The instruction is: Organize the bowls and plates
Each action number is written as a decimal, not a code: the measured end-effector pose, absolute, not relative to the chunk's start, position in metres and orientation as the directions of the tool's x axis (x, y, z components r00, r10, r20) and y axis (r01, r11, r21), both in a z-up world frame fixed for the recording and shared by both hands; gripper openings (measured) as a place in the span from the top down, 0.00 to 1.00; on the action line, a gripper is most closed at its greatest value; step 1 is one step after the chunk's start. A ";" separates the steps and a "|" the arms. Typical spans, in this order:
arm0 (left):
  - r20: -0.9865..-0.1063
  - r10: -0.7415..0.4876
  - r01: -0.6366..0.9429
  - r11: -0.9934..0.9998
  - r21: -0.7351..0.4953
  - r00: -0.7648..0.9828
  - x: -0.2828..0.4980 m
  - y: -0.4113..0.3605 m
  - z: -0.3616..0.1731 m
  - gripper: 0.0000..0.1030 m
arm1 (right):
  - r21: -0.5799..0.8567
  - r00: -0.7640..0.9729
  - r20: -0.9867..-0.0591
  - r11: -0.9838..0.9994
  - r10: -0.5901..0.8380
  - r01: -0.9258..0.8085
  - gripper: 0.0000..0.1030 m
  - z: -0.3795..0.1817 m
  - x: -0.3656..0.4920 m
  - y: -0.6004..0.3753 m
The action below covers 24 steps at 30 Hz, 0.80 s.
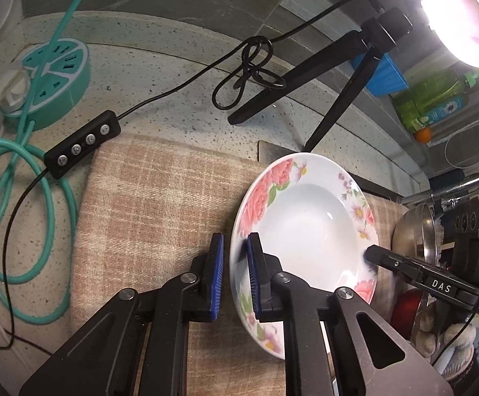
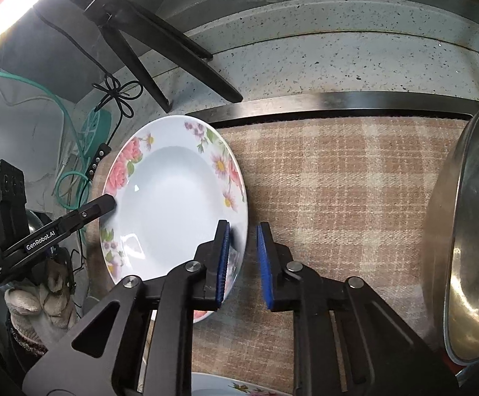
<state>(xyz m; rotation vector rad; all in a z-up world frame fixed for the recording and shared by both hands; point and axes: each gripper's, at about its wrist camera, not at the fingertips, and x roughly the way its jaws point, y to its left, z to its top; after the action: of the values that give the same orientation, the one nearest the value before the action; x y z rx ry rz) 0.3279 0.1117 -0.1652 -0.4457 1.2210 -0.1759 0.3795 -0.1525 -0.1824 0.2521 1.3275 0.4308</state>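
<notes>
Both claws clamp floral plate [image 1: 305, 227] rim; only right view shows steel bowl [image 2: 470, 231] inside.

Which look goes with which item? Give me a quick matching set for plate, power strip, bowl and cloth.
Items:
1 plate
2 power strip
3 bowl
4 cloth

Looks:
a teal, round
b white with a floral rim
c tan checks
d shiny metal

Pairs: 1-b, 2-a, 3-d, 4-c
</notes>
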 end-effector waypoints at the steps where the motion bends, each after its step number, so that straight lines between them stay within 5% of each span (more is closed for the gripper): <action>1: -0.866 -0.365 -0.102 0.902 -0.420 0.342 0.329 0.110 -0.165 0.91 | 0.416 0.176 -0.879 0.894 0.442 -0.166 0.86 -0.182 0.379 -0.151; 24: -0.849 -0.356 -0.070 0.908 -0.413 0.390 0.297 0.094 -0.140 0.91 | 0.420 0.182 -0.875 0.890 0.449 -0.177 0.88 -0.148 0.333 -0.164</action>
<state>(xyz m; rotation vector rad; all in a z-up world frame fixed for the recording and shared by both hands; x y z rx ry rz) 0.2971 0.0937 -0.1398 -0.4175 1.1648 -0.1885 0.3335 -0.1641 -0.1479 0.2444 1.3178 0.4472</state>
